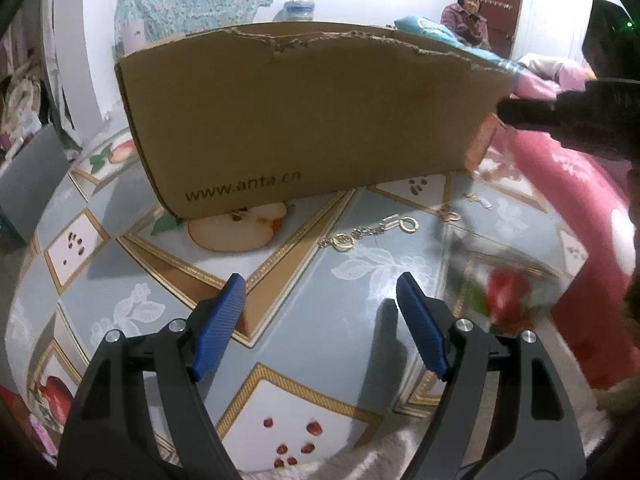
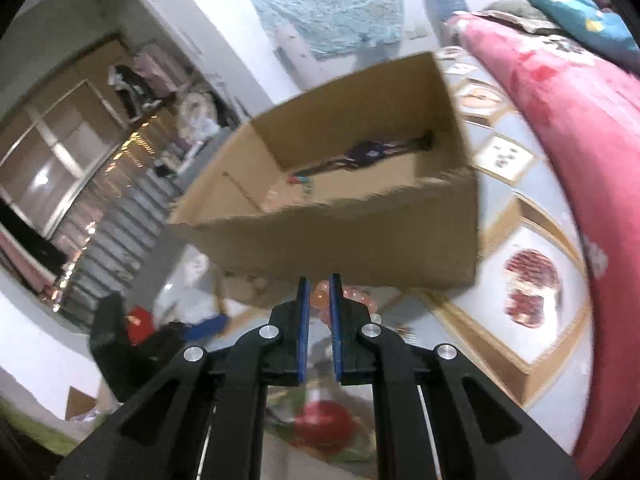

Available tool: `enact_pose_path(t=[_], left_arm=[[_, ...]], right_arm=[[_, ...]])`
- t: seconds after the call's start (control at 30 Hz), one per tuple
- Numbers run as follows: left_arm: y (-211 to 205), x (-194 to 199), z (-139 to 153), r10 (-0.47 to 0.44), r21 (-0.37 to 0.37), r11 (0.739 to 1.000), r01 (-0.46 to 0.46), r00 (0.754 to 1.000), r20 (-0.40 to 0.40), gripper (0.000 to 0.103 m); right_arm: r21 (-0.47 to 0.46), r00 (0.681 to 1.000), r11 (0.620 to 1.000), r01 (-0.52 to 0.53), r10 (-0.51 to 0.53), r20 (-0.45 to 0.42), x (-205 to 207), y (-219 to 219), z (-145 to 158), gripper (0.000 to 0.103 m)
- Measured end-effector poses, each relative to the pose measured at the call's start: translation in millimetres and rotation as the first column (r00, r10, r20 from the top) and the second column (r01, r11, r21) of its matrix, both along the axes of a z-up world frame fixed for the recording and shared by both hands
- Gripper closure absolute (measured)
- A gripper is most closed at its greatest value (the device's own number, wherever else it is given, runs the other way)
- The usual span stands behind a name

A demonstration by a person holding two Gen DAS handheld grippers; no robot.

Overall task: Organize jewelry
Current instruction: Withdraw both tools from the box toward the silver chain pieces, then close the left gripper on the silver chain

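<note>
An open cardboard box (image 1: 304,120) printed with "www.anta.cn" stands on the fruit-patterned tablecloth (image 1: 360,320). In front of it lie a gold chain bracelet (image 1: 360,236), a gold ring (image 1: 409,224), another small gold piece (image 1: 450,216) and a small silver clip (image 1: 482,200). My left gripper (image 1: 320,284) hovers open over the cloth just short of the chain, with nothing between its fingers. My right gripper (image 2: 320,280) is shut on a pink bead bracelet (image 2: 322,298), raised in front of the box (image 2: 360,232). A dark beaded piece (image 2: 372,152) lies inside.
A pink blanket (image 1: 580,220) borders the table's right side. The right gripper's dark body (image 1: 568,116) shows blurred beside the box's right corner. A person (image 1: 468,16) sits at the back by a door. Shelves and clutter (image 2: 100,140) fill the left.
</note>
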State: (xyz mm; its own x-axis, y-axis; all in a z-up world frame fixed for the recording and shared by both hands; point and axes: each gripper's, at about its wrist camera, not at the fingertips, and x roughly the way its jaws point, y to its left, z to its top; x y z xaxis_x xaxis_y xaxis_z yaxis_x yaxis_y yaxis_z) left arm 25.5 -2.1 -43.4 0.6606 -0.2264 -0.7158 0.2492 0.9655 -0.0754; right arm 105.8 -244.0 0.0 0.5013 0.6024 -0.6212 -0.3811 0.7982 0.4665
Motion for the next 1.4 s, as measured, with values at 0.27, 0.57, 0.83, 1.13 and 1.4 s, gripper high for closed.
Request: enact_pose_path(t=[0.27,0.57,0.83,1.13,1.4], left_arm=[[15.8,-21.2,4.9,0.000,-0.031,1.000,0.000,1.000,0.007,0.029],[32.8,-38.9,6.7,0.060,-0.003,0.998,-0.060,0.998,-0.003,0.029],[32.2,-33.5,9.6,0.060,-0.009,0.998,-0.060,0.998,0.003,0.029],[8.5,-17.4,17.0,-0.010,-0.026,1.000,0.011,1.000,0.019,0.035],[-4.8,10.0,10.7,-0.061,-0.020,0.998,0.061,0.998,-0.008,0.056]], right_arm=[[0.045,0.968,0.967,-0.250,0.250,-0.005,9.0,92.7,-3.7,0.093],[0.024,0.920,0.925,-0.379,0.380,-0.099,28.7,184.9,-43.4,0.093],[-0.034,0.958,0.963,-0.266,0.260,-0.118,18.4,131.5,-48.9,0.092],[-0.131,0.987,0.981,-0.145,0.134,-0.089,-15.0,61.7,-54.1,0.092],[-0.179,0.996,0.981,-0.070,0.058,-0.072,-22.3,41.7,-71.1,0.092]])
